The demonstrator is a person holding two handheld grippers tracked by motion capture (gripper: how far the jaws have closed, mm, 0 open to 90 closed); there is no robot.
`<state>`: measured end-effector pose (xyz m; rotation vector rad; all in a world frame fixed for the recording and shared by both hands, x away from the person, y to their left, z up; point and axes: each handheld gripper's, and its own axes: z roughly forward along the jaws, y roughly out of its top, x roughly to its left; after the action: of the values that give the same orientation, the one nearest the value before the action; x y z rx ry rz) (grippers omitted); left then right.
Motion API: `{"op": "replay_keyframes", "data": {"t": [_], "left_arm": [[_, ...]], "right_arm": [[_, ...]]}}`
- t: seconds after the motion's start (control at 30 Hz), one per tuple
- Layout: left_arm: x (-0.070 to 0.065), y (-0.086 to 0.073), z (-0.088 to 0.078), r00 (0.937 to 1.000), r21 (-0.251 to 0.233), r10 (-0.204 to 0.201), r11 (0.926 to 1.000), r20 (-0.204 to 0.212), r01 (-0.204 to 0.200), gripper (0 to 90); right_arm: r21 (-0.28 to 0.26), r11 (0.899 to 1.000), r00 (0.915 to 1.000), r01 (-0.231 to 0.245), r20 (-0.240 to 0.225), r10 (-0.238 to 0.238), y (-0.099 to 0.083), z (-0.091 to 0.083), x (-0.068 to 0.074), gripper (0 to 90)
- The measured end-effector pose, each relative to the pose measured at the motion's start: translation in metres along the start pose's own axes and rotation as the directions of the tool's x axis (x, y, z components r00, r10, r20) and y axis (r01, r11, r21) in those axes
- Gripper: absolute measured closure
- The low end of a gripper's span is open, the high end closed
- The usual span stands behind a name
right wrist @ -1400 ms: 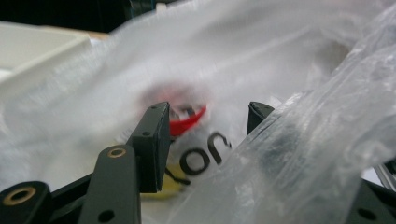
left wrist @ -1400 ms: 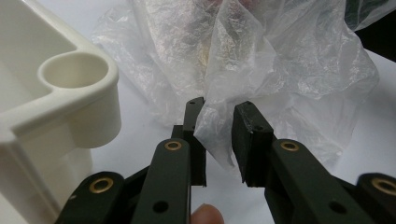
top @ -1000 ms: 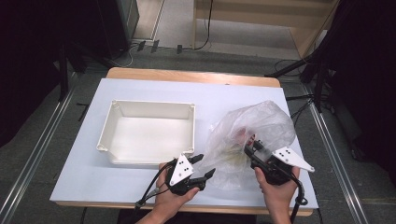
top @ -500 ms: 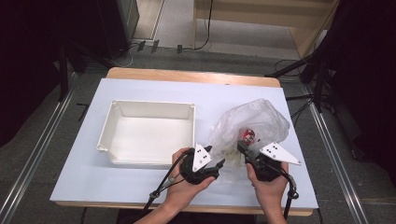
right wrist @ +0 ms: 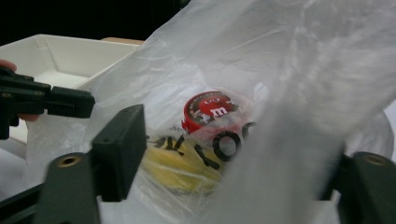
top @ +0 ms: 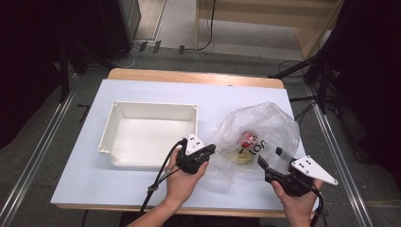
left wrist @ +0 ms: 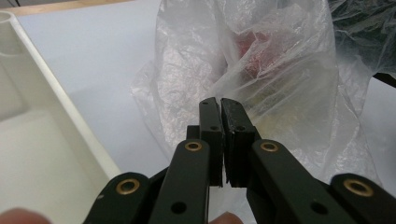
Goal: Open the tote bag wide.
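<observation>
A crumpled clear plastic bag (top: 257, 130) lies on the white table, right of centre. Inside it are a round red M&M's pack (right wrist: 210, 109) and something yellow (right wrist: 180, 170) under black print. My left gripper (top: 209, 149) is at the bag's left edge; its jaws have just been closing and now stand together (left wrist: 220, 106), with the bag's film (left wrist: 280, 79) seemingly pinched at the tips. My right gripper (top: 270, 158) is at the bag's near right side. Its jaws have just been opening and stand wide (right wrist: 243, 177), with loose film draped over the right one.
A white rectangular tray (top: 118, 130) stands left of the bag, with the left hand (top: 182, 182) just off its near right corner. The tabletop (top: 85, 175) ends at a wooden edge near the person. Dark floor, rails and cables surround the table.
The left gripper has moved up to the bag's left edge and its jaws have shut. The right gripper has pulled back towards the person and to the right, and its jaws have opened.
</observation>
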<state>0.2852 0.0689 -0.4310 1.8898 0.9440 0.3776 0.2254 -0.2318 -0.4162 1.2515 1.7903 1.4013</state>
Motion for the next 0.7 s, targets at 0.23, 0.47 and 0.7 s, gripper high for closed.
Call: {"op": "replay_keyframes", "data": {"t": [0.23,0.47,0.7], "left_arm": [[0.0,-0.007,-0.002,0.9998,-0.014,0.007,0.9999,0.016,-0.006,87.9],[-0.003,-0.014,0.003,0.9996,-0.028,0.029,0.9992,0.006,-0.029,88.1],[-0.004,-0.027,0.004,0.9975,-0.05,0.064,0.9966,-0.031,-0.066,89.0]], "right_arm": [[0.04,0.999,0.9985,0.016,0.051,-0.018,-0.005,-0.012,-0.001,14.2],[0.019,1.0,0.9973,0.007,0.073,-0.008,-0.011,-0.037,-0.012,14.0],[-0.009,0.999,0.9916,-0.032,0.125,0.033,-0.019,-0.058,-0.035,14.0]]}}
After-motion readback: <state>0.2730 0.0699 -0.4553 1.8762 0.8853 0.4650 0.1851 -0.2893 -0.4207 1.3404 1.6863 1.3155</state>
